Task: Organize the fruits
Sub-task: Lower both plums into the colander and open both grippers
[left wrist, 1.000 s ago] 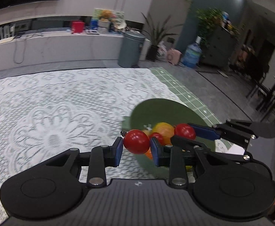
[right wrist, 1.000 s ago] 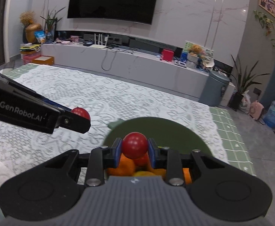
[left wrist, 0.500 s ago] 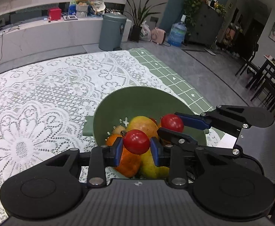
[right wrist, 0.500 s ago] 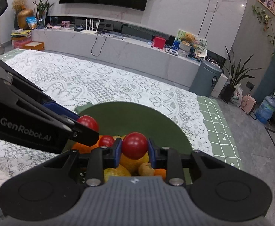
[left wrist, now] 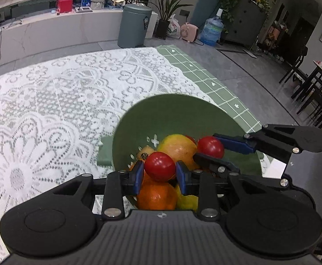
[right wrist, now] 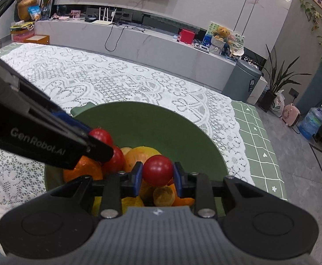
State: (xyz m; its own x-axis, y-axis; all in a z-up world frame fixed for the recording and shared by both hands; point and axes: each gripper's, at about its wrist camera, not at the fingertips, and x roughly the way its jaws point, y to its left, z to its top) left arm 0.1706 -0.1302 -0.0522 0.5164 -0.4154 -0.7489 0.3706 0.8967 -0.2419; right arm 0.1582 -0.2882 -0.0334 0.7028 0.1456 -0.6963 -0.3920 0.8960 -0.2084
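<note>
**Red tomatoes poised over the green bowl, one in each gripper**

From the left wrist view, the left gripper (left wrist: 160,172) was clamped on a small red tomato (left wrist: 159,166), its blue pads (left wrist: 138,177) pressing both sides of the fruit. It hung just above the near side of the green bowl (left wrist: 174,110), which sat on the white lace tablecloth (left wrist: 50,101) near the cloth's right edge. Under the tomato lay an orange (left wrist: 156,195) and a yellow-red mango (left wrist: 176,145). To the right, the right gripper (left wrist: 213,152) reached in over the bowl with a second tomato (left wrist: 210,146) pinched in it, just beside the first.

To set this one down well, I would have lowered it until it sat in a hollow between the orange and the mango before easing the pads apart; dropped from above onto rounded fruit, it would likely roll.

From the right wrist view, the right gripper (right wrist: 158,175) was closed on its own tomato (right wrist: 158,170), above the heaped fruit and toward the near side of the bowl (right wrist: 161,119). A brownish fruit (right wrist: 164,196) lay directly under the pads. The left gripper (right wrist: 94,145) came in from the left, its tomato (right wrist: 100,135) partly hidden behind the black finger.

With both grippers crowded over one bowl, releasing them one at a time and pulling each straight back seemed the safer course, so that neither finger nudged the pile.
</note>
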